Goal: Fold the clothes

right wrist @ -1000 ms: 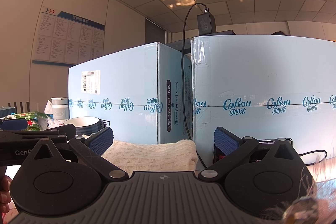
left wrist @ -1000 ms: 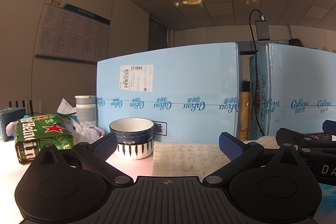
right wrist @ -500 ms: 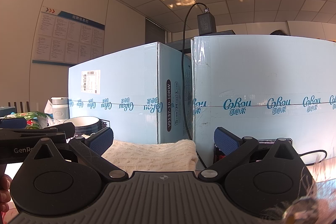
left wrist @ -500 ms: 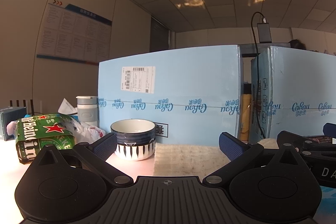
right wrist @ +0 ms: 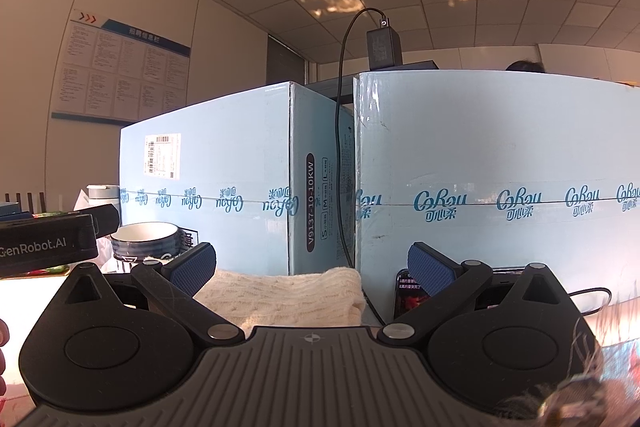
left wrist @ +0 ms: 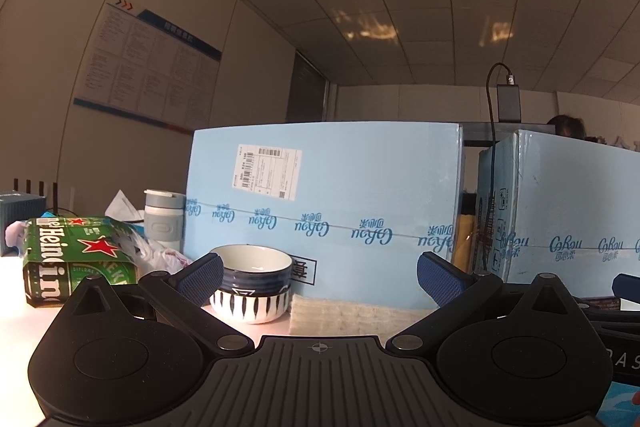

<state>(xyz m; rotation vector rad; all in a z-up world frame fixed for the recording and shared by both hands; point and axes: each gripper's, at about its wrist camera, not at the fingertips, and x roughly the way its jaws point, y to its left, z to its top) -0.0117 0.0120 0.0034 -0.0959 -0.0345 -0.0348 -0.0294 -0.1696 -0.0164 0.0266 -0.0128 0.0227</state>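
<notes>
my left tongs [left wrist: 320, 277] are spread wide with nothing between the blue pads, held low over the bench [left wrist: 16, 311] and looking level across it. my right tongs [right wrist: 312, 269] are just as wide apart and also empty.

the cream knitted garment [right wrist: 288, 293] lies folded flat on the bench straight ahead of my right tongs, its far edge against the foot of the pale blue cartons. from the left view the same knit [left wrist: 352, 319] shows as a flat layered stack just right of the striped bowl [left wrist: 252, 281], close to it though i cannot tell if they touch. neither pair of tongs touches the cloth.

two pale blue cartons stand side by side behind the garment: the left carton [right wrist: 208, 179] carries a shipping label, the right carton [right wrist: 500, 163] has a black adapter [right wrist: 384, 45] on top, its cable hanging down the gap between them. a phone [right wrist: 412, 293] with a lit screen leans at the foot of the right carton, partly behind my right pad.

left of the bowl sit a green beer box [left wrist: 76, 255], crumpled plastic bags and a grey tumbler [left wrist: 164, 215].
</notes>
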